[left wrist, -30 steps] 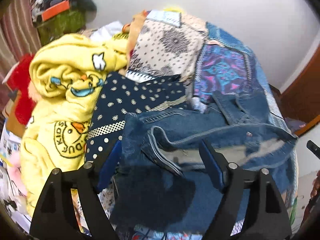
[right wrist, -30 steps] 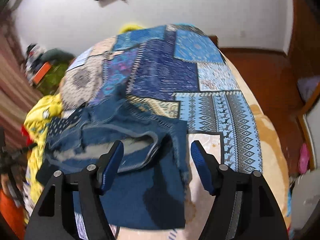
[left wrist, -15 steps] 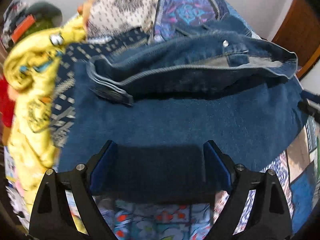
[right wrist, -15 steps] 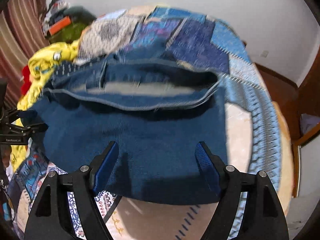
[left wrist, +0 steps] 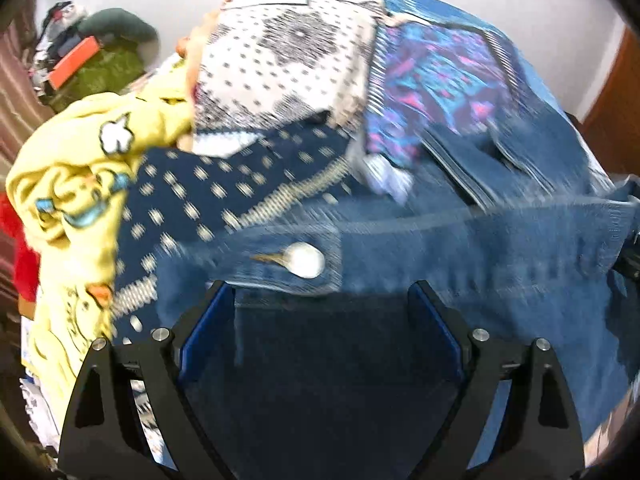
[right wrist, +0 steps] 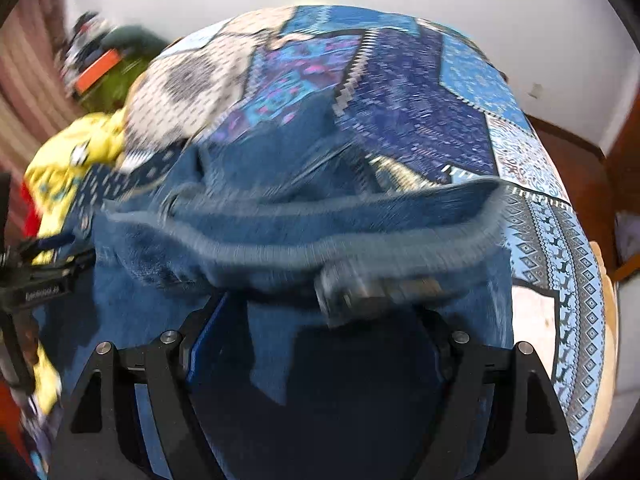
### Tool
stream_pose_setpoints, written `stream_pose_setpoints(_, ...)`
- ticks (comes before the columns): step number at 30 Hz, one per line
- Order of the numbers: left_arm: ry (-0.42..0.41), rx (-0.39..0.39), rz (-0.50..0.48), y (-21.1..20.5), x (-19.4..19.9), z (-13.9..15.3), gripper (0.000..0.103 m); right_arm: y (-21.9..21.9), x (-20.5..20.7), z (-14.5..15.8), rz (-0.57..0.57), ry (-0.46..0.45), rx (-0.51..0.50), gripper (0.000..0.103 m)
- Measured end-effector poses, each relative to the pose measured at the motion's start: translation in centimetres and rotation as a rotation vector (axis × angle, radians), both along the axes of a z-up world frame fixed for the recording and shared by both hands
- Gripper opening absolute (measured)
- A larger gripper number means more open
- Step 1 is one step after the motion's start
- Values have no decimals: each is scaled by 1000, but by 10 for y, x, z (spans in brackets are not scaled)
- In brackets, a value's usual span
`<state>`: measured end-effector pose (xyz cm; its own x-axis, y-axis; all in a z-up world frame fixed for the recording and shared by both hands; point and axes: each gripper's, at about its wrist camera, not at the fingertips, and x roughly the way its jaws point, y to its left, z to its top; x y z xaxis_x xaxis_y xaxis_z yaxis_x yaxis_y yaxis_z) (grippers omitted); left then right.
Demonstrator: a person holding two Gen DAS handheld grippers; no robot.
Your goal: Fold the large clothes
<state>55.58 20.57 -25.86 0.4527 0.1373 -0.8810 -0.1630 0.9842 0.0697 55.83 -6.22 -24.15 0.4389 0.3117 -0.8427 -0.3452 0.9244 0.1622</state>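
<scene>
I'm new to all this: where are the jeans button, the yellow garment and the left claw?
jeans button point(left wrist: 306, 260), left wrist view, its pale face.
yellow garment point(left wrist: 76, 184), left wrist view, its crumpled middle.
left claw point(left wrist: 320, 320), left wrist view, between its blue tips.

One pair of blue jeans point(left wrist: 460, 256) lies on the bed, with one pale metal button point(left wrist: 305, 260) showing on its waistband. Beside it are one yellow printed garment point(left wrist: 76, 184) and one navy dotted cloth point(left wrist: 224, 188). One patchwork bedspread point(right wrist: 420, 92) covers the bed. One orange box point(left wrist: 74, 60) sits in the far clutter.
</scene>
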Motion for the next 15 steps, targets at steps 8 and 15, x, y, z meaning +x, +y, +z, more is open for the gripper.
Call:
stream_pose_setpoints(8,-89,-88,65,20,-19,32,90,1,-25,27,-37,-68,81,76)
stream_pose_setpoints(15,-81,-156,-78,-18,-62,37,90,34,-81,41,145,-127,46,76)
